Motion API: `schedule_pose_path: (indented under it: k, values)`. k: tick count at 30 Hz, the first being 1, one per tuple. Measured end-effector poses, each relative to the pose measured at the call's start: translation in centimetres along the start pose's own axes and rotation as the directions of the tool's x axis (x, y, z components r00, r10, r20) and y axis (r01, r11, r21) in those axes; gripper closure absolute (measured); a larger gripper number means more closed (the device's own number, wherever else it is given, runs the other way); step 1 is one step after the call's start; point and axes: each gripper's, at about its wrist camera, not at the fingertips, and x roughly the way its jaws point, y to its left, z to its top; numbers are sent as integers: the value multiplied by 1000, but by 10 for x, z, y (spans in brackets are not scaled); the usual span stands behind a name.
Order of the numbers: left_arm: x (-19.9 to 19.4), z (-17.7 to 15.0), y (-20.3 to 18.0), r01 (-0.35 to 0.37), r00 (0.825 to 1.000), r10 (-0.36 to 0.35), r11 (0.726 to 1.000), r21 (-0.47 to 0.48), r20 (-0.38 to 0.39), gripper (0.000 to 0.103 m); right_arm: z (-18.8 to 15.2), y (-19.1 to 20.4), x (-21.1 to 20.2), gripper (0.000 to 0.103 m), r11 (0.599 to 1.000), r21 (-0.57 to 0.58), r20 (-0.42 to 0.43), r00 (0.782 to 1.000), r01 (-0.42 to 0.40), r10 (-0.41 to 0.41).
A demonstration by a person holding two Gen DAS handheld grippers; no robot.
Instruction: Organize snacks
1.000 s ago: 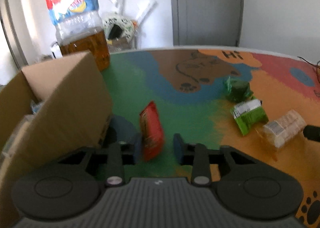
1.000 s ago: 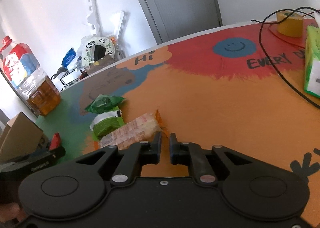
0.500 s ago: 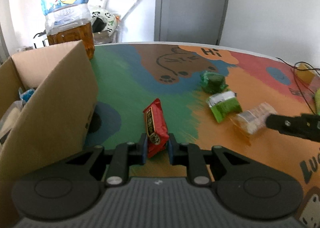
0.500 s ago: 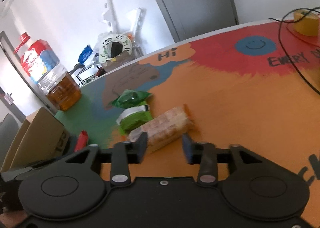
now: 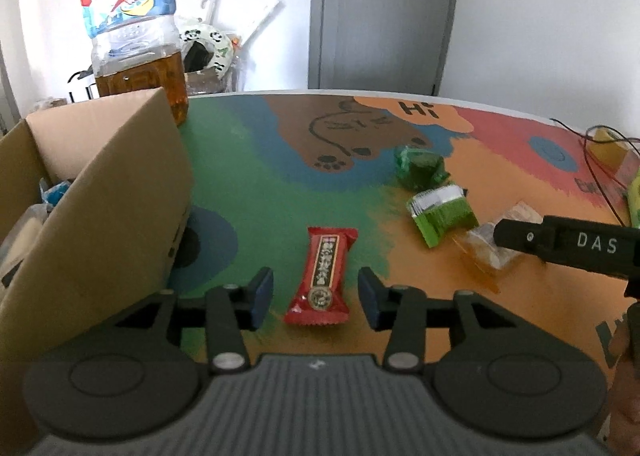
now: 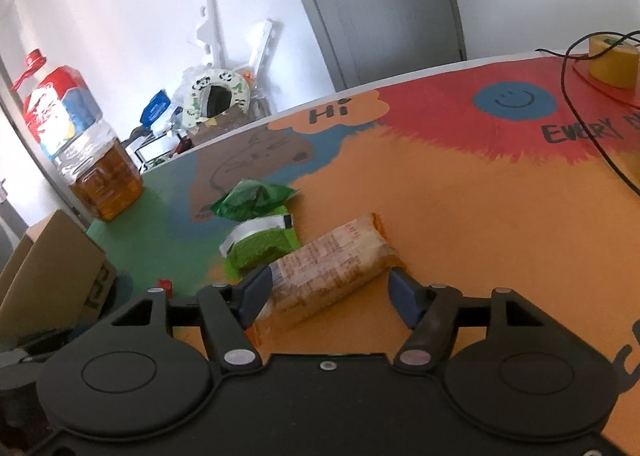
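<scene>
Bench point(image 5: 280, 184): painted in green, blue, brown, orange and red patches, with a black "Hi" and paw prints.
Snack bar point(image 5: 323, 276): red wrapper, dark central panel.
Crumpled packet point(image 5: 420, 168): dark green.
Flat packet point(image 5: 442, 212): bright green with a white band.
Cracker pack point(image 6: 332, 268): clear wrap, pale tan, orange ends.
Box point(image 5: 100, 216): plain brown cardboard.
My gripper pads point(image 5: 262, 294): dark blue on black.

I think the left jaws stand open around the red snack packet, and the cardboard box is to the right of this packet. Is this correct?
Not quite. In the left wrist view the cardboard box is to the left of the red snack packet, not the right. The rest holds: the left gripper has just been opening, and its jaws stand open on either side of the packet without pressing it.
</scene>
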Motion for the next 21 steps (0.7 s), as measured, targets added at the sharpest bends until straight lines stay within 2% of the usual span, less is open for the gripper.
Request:
schedule_pose_path:
  k: [2, 6, 9, 14, 18, 20, 21]
  values:
    - [2, 0, 2, -3, 1000, 3, 1000, -10, 2, 58, 1, 0, 4, 30, 1000, 10, 14, 1000, 12, -12]
    - [6, 0, 5, -3, 1000, 3, 1000, -18, 2, 58, 3, 4, 10, 26, 999, -13, 26, 999, 42, -42]
    - [9, -1, 5, 0, 1000, 0, 1000, -22, 1, 58, 4, 7, 14, 15, 999, -20, 20, 999, 39, -39]
    - [13, 1, 11, -9, 1000, 9, 999, -52, 15, 58, 7, 21, 23, 13, 992, -74, 16, 995, 103, -102]
    - [11, 2, 15, -5, 1000, 6, 997, -71, 18, 63, 5, 29, 29, 16, 979, -138, 18, 989, 150, -149]
    - [11, 1, 14, -9, 1000, 10, 998, -60, 17, 76, 3, 31, 26, 30, 971, -167, 22, 985, 171, -170]
    - [10, 1, 15, -13, 1000, 14, 998, -55, 16, 80, 2, 32, 25, 34, 968, -177, 22, 984, 177, -175]
